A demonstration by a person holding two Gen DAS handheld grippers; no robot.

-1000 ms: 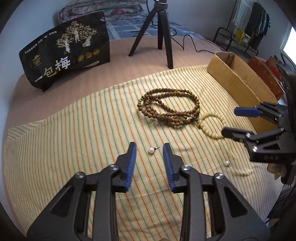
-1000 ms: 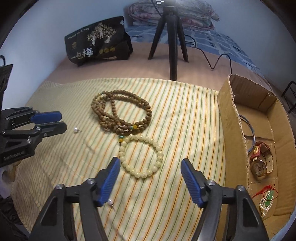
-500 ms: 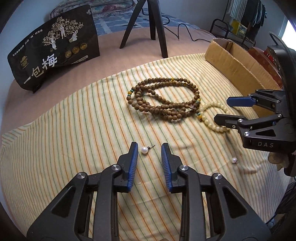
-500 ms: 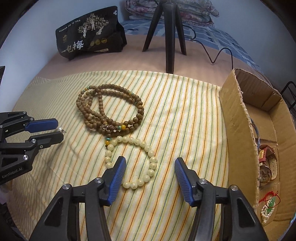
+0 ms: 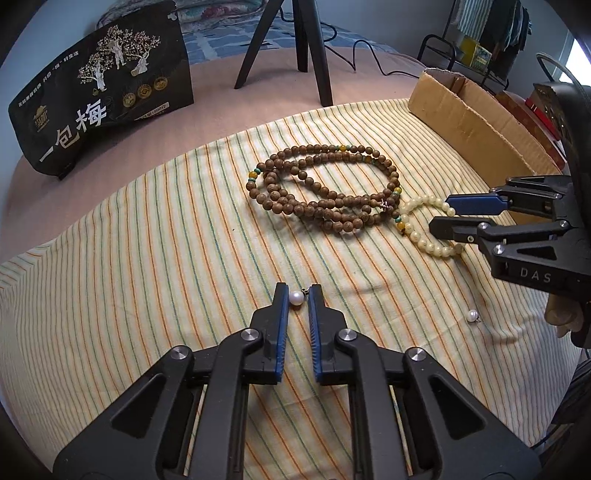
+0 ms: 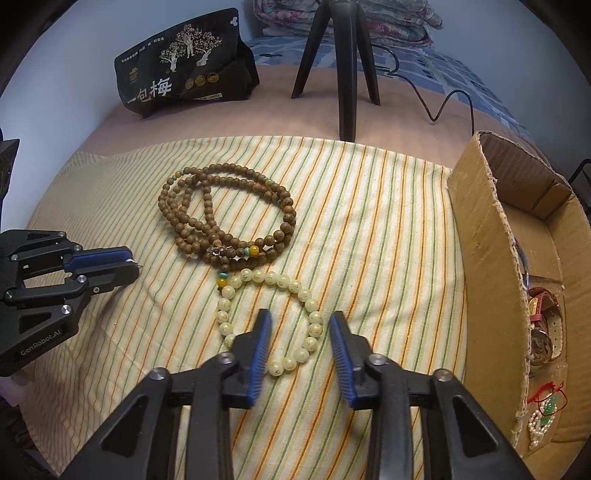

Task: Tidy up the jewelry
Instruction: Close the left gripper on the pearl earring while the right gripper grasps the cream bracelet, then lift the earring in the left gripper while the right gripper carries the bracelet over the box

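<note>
Striped cloth (image 5: 147,258) woven, matt; brown beads (image 5: 325,199) woody, dull sheen; pearl earring (image 5: 296,297) glossy; box (image 6: 484,258) rough cardboard.

Wall: I see pale blue wall (image 6: 74,74) far beyond claw.
Bedding: folded quilts (image 6: 388,18).
Rack: clothes rack (image 5: 476,33), far right.

White pearl earring (image 5: 296,297) on striped cloth (image 5: 147,258)
</note>
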